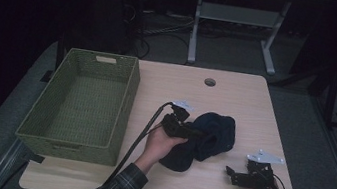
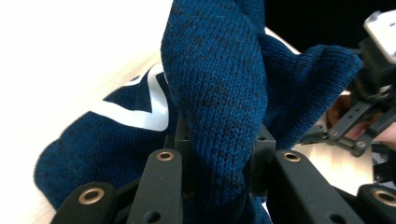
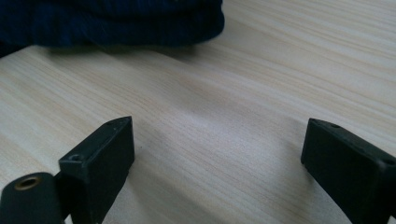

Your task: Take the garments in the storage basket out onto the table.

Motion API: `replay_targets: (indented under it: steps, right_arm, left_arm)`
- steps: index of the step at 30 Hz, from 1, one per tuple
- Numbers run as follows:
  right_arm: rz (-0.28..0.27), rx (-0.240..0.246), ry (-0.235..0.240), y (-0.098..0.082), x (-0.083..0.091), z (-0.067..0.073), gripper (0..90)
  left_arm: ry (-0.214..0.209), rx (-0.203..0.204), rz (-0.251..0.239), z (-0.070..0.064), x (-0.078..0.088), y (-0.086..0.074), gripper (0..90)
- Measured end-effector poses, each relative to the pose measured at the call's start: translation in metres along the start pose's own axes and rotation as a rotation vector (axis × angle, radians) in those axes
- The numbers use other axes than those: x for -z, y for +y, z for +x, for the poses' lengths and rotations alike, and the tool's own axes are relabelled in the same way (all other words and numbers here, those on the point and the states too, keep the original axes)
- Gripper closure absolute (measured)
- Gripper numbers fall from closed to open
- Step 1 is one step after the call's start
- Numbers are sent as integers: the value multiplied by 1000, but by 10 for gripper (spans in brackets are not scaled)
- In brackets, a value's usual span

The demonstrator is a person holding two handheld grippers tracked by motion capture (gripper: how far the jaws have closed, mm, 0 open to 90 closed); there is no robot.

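Gripping a fold of dark blue knitted garment (image 1: 208, 138) at mid-table, the left gripper (image 1: 190, 131) has its jaws pinched tight on a thick ridge of the wool, as the left gripper view makes plain, with cloth (image 2: 215, 93) bulging up between the black jaws. The rest of the garment lies bunched on the pale wooden table (image 1: 236, 99), just right of the green woven basket (image 1: 128, 93) that stands along the table's left side. The right gripper (image 1: 235, 177) waits near the table's near-right corner, its jaws spread wide over bare wood, apart from the garment, whose edge (image 3: 112, 23) lies farther off in the right gripper view.

Judging by the layout, the work looks like gathering or folding the knit, perhaps for the basket. Doing it well probably means keeping the pinch deep on the fold so the heavy wool cannot slip, and bringing the idle right gripper in to take a second hold, so that the loose part does not drag or unfold.

Much stays unclear. The room is dim, and the garment reads as one dark mass from above; sleeves, collar or hem cannot be told apart. A white marking (image 2: 140, 112) on the knit is partly covered by the fold. The basket appears empty, though its near inner wall is hidden.
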State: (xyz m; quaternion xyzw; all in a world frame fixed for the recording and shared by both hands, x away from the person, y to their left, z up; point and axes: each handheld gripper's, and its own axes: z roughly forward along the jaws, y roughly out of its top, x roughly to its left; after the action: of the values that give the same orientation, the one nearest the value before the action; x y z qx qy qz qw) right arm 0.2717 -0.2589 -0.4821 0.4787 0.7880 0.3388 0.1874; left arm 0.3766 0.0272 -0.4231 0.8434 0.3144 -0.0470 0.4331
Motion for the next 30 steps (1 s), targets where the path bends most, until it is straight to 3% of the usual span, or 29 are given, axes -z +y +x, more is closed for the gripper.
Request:
replay_targets:
  steps: [5,8,15,18,22,26,28,30]
  right_arm:
    - [-1,2,0,0,0,0,94]
    - [-1,1,1,0,0,0,94]
    - [-1,3,1,0,0,0,94]
    - [-1,3,1,0,0,0,94]
    - [-1,4,1,0,0,0,94]
    - [-1,5,1,0,0,0,94]
    - [-1,5,0,0,0,0,94]
    - [-1,4,0,0,0,0,94]
  left_arm:
    - [-3,6,13,1,-11,-6,722]
    - [-7,4,11,0,-9,-5,698]
    - [6,-17,-24,-2,13,-1,392]
    - [19,-25,-38,-3,20,-1,303]
    - [44,-53,-73,-6,42,0,228]
    - [51,-78,-77,-9,58,-3,249]
    - [53,-89,-86,-11,65,-6,301]
    - [35,-99,-95,-12,74,-9,416]
